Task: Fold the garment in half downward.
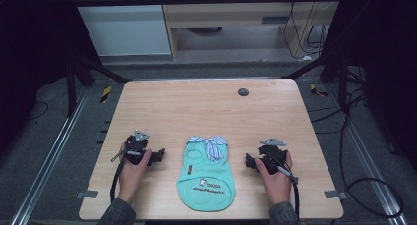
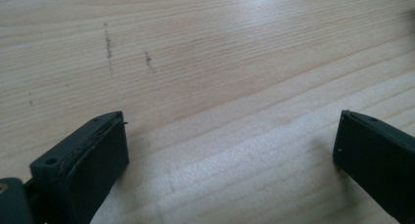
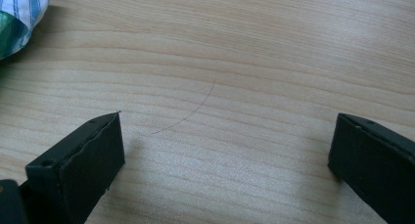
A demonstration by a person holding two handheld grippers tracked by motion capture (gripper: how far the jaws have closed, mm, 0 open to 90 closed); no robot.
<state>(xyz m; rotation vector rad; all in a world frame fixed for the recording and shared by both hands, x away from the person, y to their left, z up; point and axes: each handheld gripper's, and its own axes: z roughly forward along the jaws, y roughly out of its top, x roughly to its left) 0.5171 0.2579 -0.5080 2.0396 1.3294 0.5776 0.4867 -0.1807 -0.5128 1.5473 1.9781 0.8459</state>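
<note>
Hand-held grippers (image 1: 156, 156) (image 1: 252, 162) wide apart, flanking mint pet shirt (image 1: 205, 178).

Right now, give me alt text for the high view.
A small mint-green garment with a striped collar lies flat on a wooden table. The open left gripper and open right gripper rest either side, apart from it.

Mint-green pet shirt (image 1: 205, 178) (blue-white striped collar (image 1: 212, 145)), black tongs (image 1: 161, 155).

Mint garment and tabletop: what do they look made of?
Mint garment: soft knit fabric, probably cotton jersey; matte, lies limp and flat, with a striped woven collar.
Tabletop: light wood or wood-look laminate; visible grain lines, slight sheen.
</note>
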